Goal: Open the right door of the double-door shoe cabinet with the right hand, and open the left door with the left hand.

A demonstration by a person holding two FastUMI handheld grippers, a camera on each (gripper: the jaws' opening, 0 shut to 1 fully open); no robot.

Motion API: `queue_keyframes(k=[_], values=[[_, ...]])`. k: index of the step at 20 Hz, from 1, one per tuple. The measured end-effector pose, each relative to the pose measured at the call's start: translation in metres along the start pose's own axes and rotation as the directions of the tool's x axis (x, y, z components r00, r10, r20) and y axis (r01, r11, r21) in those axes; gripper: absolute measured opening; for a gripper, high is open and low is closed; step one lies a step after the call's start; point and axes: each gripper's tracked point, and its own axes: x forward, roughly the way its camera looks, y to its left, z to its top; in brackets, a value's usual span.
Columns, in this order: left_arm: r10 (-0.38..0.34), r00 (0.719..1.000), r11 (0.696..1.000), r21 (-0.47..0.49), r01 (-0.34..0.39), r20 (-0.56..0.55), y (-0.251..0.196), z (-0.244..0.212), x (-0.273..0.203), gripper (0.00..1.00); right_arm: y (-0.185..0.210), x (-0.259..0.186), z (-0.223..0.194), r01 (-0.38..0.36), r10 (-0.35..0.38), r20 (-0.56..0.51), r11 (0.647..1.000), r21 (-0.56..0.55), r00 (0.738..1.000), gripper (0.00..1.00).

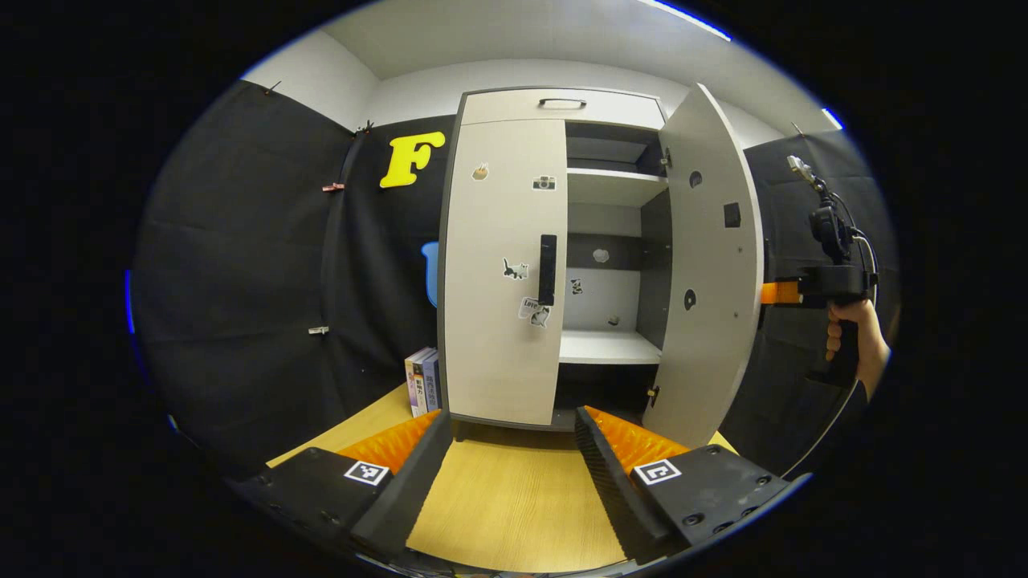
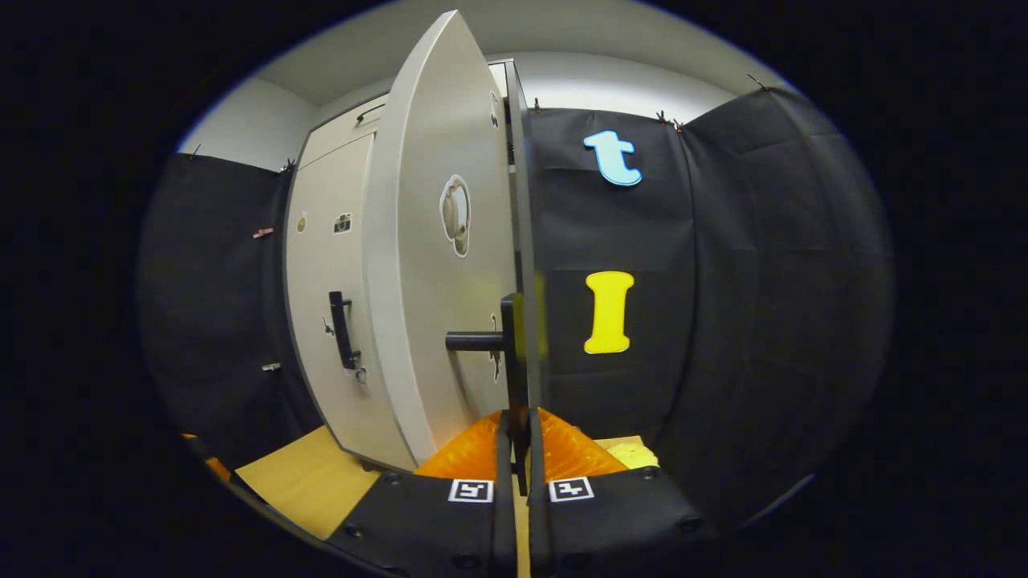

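Gripping the black bar handle (image 2: pixel 514 353), my right tongs (image 2: pixel 520 424) are holding one pale grey cabinet door (image 2: pixel 434 241) swung open; my left tongs (image 1: pixel 509 429) are hovering wide before the one closed door (image 1: pixel 502 265).

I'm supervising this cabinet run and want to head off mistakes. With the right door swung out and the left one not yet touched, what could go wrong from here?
1. The right gripper is clamped on the right door's handle; pulling off the door's arc could make the handle slip out.
2. The left gripper is open and well short of the left door's handle; a skewed approach could hit the door face instead.
3. The books stand beside the left door and might obstruct it.
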Motion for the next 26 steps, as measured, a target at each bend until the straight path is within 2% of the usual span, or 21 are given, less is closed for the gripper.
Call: queue_keyframes(k=[1, 4, 11, 13, 16, 18, 19, 20, 22, 24, 25, 26], values=[[-0.003, 1.0, 1.0, -0.004, 0.003, -0.007, -0.001, -0.002, -0.001, 0.95, 0.005, 0.0, 0.0, -0.019, 0.019, -0.001, 0.999, 0.026, 1.0, 0.06], [0.012, 1.0, 1.0, -0.007, -0.012, -0.022, 0.001, -0.008, -0.008, 0.95, 0.001, -0.001, -0.001, 0.005, -0.005, 0.011, 1.0, 0.022, 1.0, 0.11], [0.066, 0.997, 0.998, 0.007, -0.065, -0.042, 0.027, -0.01, -0.011, 0.95, 0.003, -0.016, -0.006, 0.01, -0.01, 0.007, 1.0, 0.02, 1.0, 0.09], [0.079, 0.996, 0.997, -0.007, -0.079, -0.046, 0.037, -0.008, -0.007, 0.95, 0.002, -0.024, -0.01, 0.022, -0.022, 0.002, 1.0, 0.0, 1.0, 0.08], [0.079, 0.996, 0.997, -0.005, -0.08, -0.048, 0.046, -0.001, 0.009, 0.95, 0.012, -0.048, -0.021, 0.0, 0.0, -0.008, 1.0, -0.011, 1.0, 0.09], [0.064, 0.997, 0.998, 0.009, -0.064, -0.036, 0.047, 0.009, 0.025, 0.95, 0.025, -0.068, -0.036, -0.014, 0.014, -0.019, 1.0, -0.017, 1.0, 0.14], [0.056, 0.998, 0.998, 0.018, -0.055, -0.026, 0.046, 0.015, 0.034, 0.95, 0.033, -0.078, -0.045, -0.017, 0.016, -0.032, 0.999, -0.031, 0.999, 0.3], [0.046, 0.999, 0.999, 0.024, -0.045, -0.022, 0.044, 0.018, 0.044, 0.95, 0.044, -0.083, -0.057, -0.035, 0.033, -0.046, 0.998, -0.043, 0.998, 0.35], [0.03, 0.999, 1.0, 0.01, -0.03, -0.033, 0.044, 0.023, 0.065, 0.95, 0.066, -0.095, -0.08, -0.057, 0.053, -0.081, 0.998, -0.038, 0.995, 0.36], [0.008, 1.0, 1.0, 0.001, -0.008, -0.02, 0.042, 0.034, 0.086, 0.95, 0.088, -0.098, -0.098, -0.065, 0.066, -0.117, 0.998, 0.013, 0.991, 0.6], [-0.003, 1.0, 1.0, 0.006, 0.003, -0.012, 0.042, 0.041, 0.097, 0.95, 0.1, -0.097, -0.104, -0.07, 0.075, -0.137, 0.997, 0.039, 0.988, 0.77], [-0.019, 1.0, 1.0, 0.015, 0.019, -0.001, 0.041, 0.048, 0.108, 0.95, 0.111, -0.093, -0.106, -0.073, 0.081, -0.147, 0.996, 0.06, 0.986, 0.82]])
